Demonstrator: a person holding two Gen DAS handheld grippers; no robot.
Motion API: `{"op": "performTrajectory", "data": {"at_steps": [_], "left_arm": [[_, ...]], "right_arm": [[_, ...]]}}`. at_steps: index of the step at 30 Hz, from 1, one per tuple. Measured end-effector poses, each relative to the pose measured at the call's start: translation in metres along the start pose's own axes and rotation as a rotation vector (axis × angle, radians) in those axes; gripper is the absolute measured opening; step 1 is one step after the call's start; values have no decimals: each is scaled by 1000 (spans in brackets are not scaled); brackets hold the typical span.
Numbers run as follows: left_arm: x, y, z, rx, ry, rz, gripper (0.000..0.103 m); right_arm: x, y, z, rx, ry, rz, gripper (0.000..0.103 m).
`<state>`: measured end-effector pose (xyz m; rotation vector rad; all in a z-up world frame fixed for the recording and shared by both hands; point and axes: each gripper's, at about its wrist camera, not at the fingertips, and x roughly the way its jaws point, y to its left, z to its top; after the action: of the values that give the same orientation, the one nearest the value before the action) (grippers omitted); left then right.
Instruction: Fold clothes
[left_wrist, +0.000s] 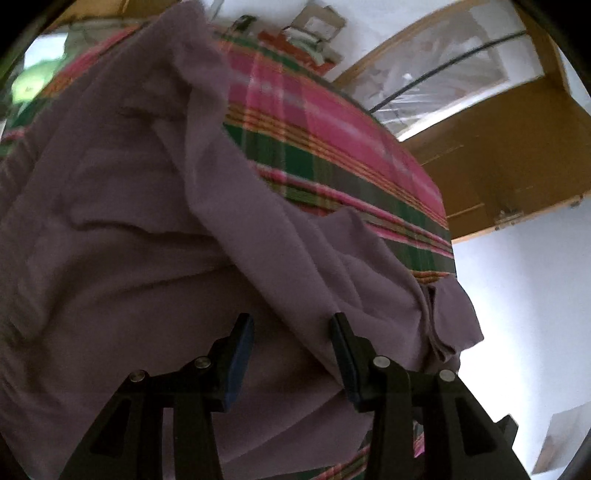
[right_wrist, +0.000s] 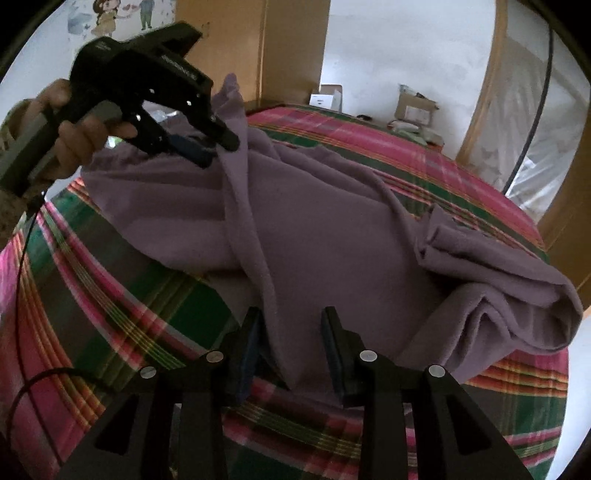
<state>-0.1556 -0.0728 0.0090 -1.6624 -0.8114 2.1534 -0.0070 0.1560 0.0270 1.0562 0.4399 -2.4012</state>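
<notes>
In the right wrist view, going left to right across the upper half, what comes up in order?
Hand → left gripper → raised fold of the purple garment → cardboard boxes → black cable.

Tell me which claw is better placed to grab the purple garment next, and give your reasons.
Right, probably. The right claw is open with a raised fold of the purple garment already lying between its fingers above the plaid bedspread. The left claw is open too, over smoother cloth with no fold between its fingers.
</notes>
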Motion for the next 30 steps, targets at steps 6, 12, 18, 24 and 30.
{"op": "performTrajectory", "data": {"at_steps": [6, 12, 18, 24, 30], "left_arm": [[7, 5, 6, -62, -15, -27, 43], [8, 0, 12, -72, -45, -53, 8], [-3, -14, 22, -66, -111, -108, 7], [-16, -26, 38, -43, -173, -128, 7], [-23, -40, 61, -29, -245, -125, 7]], "right_arm": [[0, -11, 2, 37, -3, 0, 11], [-16, -14, 11, 54, -58, -3, 4], [-32, -29, 31, 59, -131, -97, 3], [-41, -53, 73, 39, -213, -201, 3], [-29, -68, 116, 23, -243, -288, 3]]}}
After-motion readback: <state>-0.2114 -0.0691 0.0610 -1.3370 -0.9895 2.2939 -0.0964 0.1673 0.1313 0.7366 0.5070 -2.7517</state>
